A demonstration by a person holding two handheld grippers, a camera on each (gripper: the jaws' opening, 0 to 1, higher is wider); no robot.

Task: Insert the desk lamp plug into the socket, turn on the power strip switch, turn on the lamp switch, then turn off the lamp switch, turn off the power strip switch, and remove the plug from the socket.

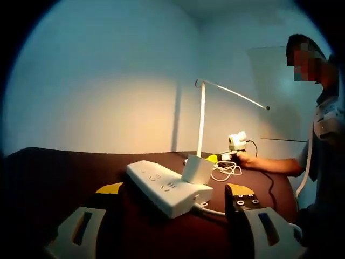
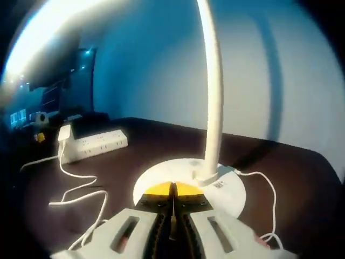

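Lamp lit: the white desk lamp with a thin stem (image 2: 211,97) and round flat base (image 2: 226,197) stands on the dark brown table (image 2: 302,178), its white adapter plug (image 1: 197,169) seated in the white rectangular power strip (image 1: 161,186). Left gripper (image 1: 175,205) hangs with jaws spread wide, nothing held, just before the strip. Right gripper (image 2: 173,200) has jaws pressed together, empty, tips over the base's near edge.

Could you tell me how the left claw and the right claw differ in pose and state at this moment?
The left claw is open, its jaws wide apart either side of the power strip; the right claw is shut, jaws pressed together. The left claw sits at the strip with the plug in it; the right claw's tips rest at the lamp base, beside the stem. Both have yellow-tipped jaws on pale bodies and sit low over the dark table.
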